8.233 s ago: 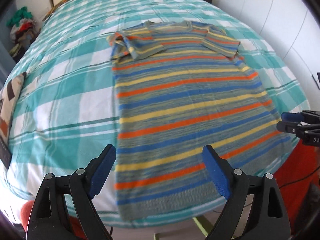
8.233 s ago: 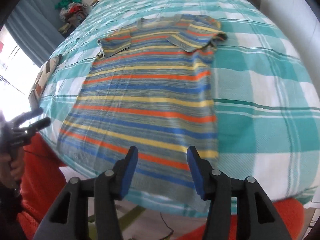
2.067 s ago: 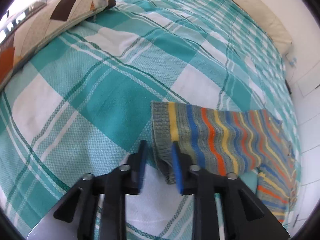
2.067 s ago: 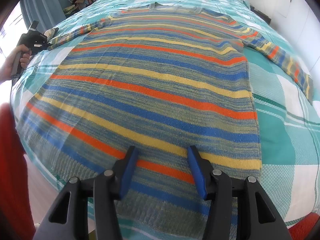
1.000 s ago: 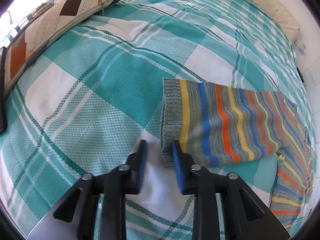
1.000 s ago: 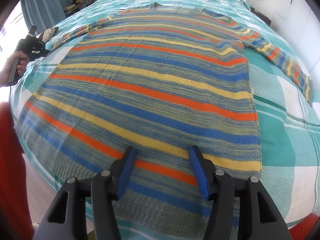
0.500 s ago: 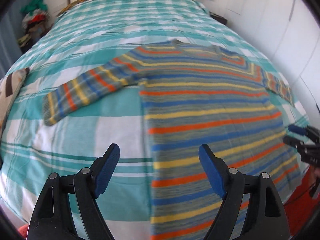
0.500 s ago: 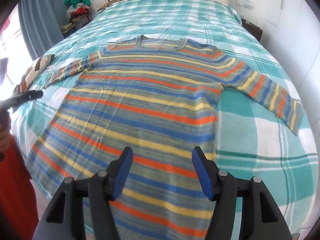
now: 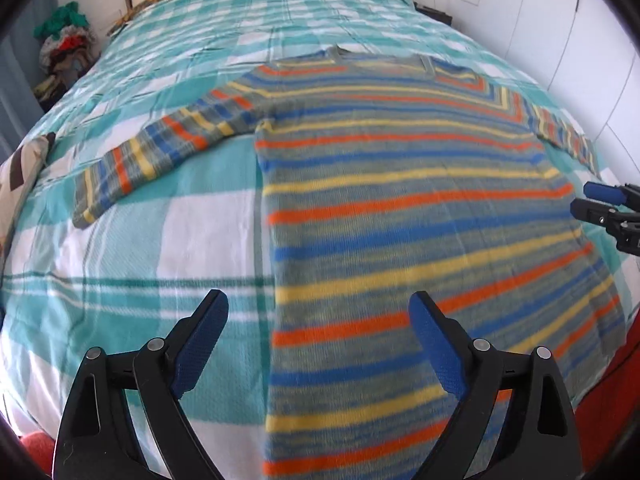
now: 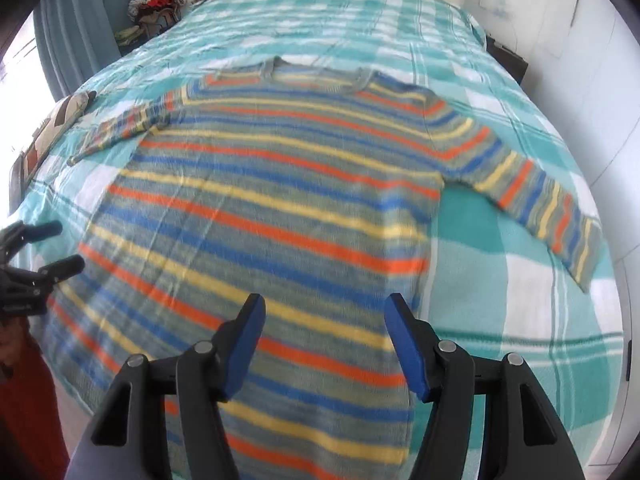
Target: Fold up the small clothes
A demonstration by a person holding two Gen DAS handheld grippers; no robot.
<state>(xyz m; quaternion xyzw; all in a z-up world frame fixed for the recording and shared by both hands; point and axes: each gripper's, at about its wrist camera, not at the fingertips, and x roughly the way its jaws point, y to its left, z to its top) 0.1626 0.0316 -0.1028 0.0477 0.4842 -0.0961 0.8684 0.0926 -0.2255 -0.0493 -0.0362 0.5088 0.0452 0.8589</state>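
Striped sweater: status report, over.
Left tool open, jaws just widened, nothing between them. Right tool open, empty. Striped sweater flat on the bed, both sleeves spread out, unfolded. Nothing in the way.

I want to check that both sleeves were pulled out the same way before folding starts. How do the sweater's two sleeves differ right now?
The left sleeve shows a slight bend partway along; the right sleeve runs straight. The left sleeve's cuff ends toward the patterned pillow; the right sleeve's cuff ends on bare bedspread. Both lie flat, spread outward and angled down from the striped sweater, untouched by any tongs.
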